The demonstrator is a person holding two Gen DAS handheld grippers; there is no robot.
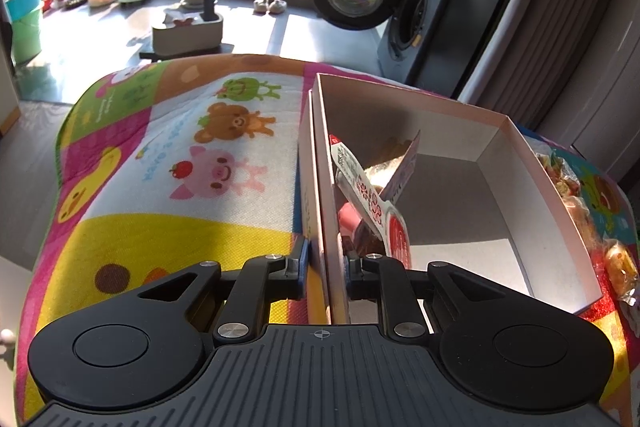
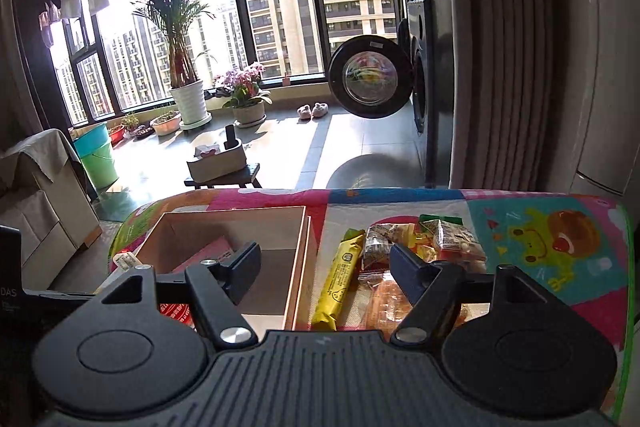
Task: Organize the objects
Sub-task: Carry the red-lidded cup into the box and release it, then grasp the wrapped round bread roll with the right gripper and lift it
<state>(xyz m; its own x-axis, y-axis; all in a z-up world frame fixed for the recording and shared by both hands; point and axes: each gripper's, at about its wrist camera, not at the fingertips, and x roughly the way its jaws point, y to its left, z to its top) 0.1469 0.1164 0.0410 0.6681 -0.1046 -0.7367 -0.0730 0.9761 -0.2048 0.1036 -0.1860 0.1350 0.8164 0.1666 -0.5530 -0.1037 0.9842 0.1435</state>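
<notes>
My left gripper (image 1: pixel 326 267) pinches the box (image 1: pixel 532 183) wall; if I tug, the box could tip and spill its packets. My right gripper (image 2: pixel 324 263) hangs wide apart above the yellow snack bar (image 2: pixel 338 285), which could slip away.

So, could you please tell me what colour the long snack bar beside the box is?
The long snack bar is yellow with a green end, clearest in the right wrist view.

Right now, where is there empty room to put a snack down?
The far half of the cardboard box floor is bare, past the packets leaning at its near left wall, which the left gripper clamps. The cartoon mat left of the box is bare too. It is crowded right of the box, around the yellow snack bar under the open right gripper.
</notes>
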